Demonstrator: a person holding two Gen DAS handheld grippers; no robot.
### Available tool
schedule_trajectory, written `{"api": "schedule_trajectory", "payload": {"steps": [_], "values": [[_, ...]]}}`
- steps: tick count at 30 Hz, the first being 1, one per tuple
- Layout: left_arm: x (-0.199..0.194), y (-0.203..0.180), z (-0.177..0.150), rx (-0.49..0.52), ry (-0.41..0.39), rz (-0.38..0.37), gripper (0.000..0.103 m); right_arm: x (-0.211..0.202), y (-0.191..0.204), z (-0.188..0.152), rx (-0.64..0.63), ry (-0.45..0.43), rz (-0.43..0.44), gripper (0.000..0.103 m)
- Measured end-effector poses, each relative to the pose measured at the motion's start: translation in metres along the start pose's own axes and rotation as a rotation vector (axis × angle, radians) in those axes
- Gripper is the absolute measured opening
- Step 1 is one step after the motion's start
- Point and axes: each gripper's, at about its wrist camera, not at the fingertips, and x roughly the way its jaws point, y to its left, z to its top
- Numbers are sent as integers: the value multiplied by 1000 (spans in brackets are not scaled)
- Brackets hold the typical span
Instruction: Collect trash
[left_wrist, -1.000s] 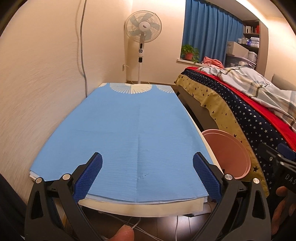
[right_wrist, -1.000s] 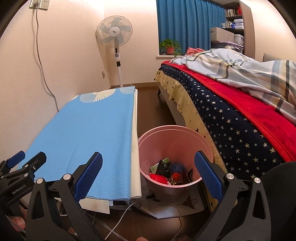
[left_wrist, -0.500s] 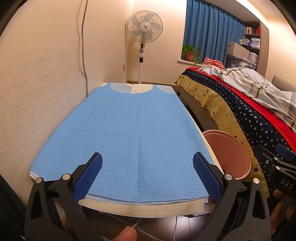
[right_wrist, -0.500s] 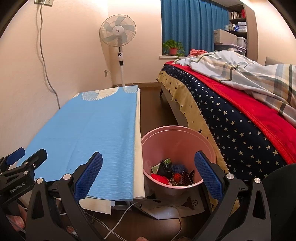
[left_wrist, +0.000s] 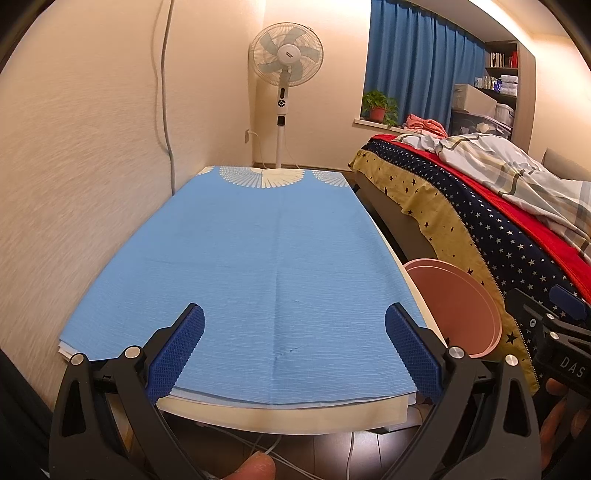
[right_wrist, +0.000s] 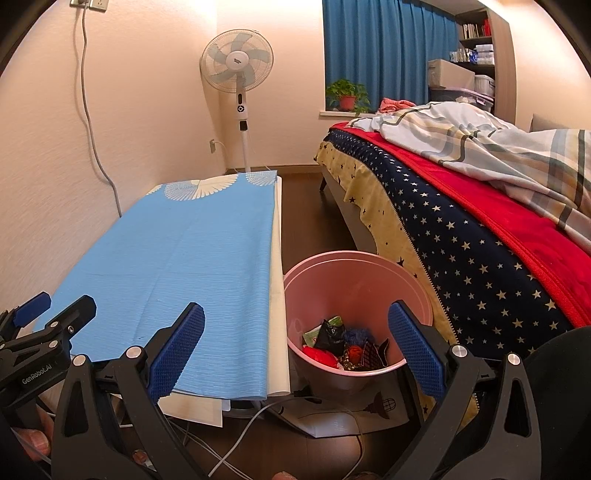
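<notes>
Both tools are empty. The left gripper has its blue textured pads spread wide, hanging just off the near end of the long table covered in a sky-blue cloth with white fan prints, and touching nothing. The right gripper is just as wide apart and carries nothing; it hangs beside that table's near right corner, above the round pink plastic bin.

The bin stands on the dark floor, right up against the table's right edge, with the bed in the navy star-print cover close on its other side. In the bottom of it lies the collected trash: a red crumpled piece, a black wrapper, something green and white, a blue scrap. I can see no loose trash on the cloth itself, so to my eye the job looks close to finished.

What worries me is the squeeze around that bin. It sits wedged between table and bed, and a low sweep of the right gripper could catch the rim and tip it, spilling the lot back out. White cables trail over the floor under the table's near end, just beside the bin's foot; a snagged finger or shoe could drag them. The cloth also overhangs the near edge, so a brush from the left gripper might pull it askew.
</notes>
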Motion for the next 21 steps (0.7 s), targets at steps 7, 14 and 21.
{"api": "schedule_trajectory", "payload": {"steps": [7, 14, 21], "values": [[0, 0, 0, -1, -1, -2, 95, 0, 0, 0, 0, 0, 0, 98], [0, 1, 1, 0, -2, 1, 95, 0, 0, 0, -1, -2, 0, 98], [1, 1, 1, 1, -3, 0, 95, 0, 0, 0, 0, -1, 0, 98]]}}
